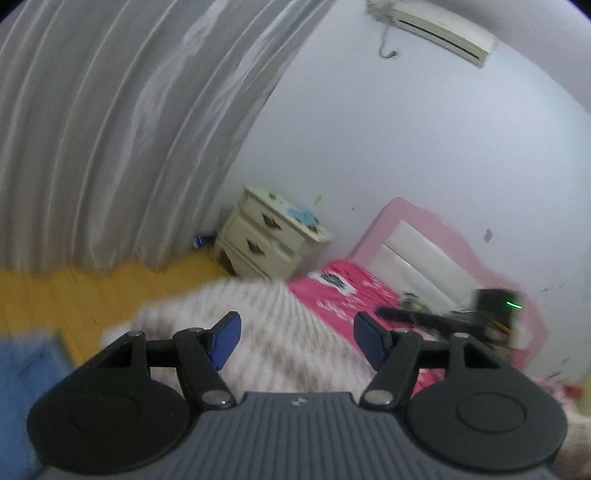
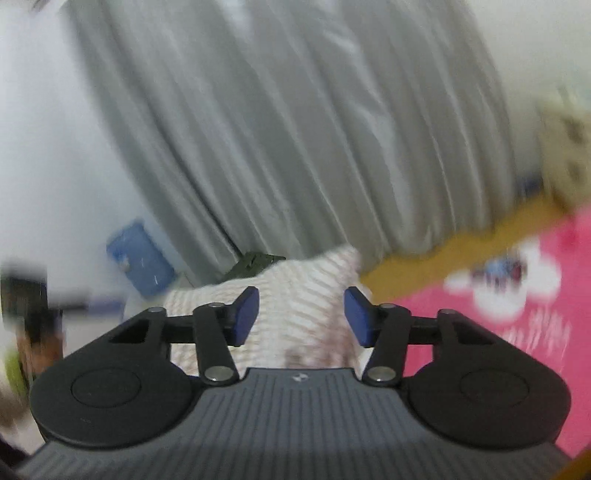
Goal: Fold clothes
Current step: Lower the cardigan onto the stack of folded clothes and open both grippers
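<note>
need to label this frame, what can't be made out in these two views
- Left wrist view: garment smeared by motion blur, type unclear; near part hidden behind left hand-held gripper.
- Right wrist view: garment blurred; print on pink sheet unreadable.
- Nightstand clutter too small.

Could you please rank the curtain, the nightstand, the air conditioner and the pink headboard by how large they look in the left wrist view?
1. Curtain, by far the largest.
2. Pink headboard.
3. Nightstand and air conditioner look alike in size; distance and fisheye bending make ranking unsure.
</note>
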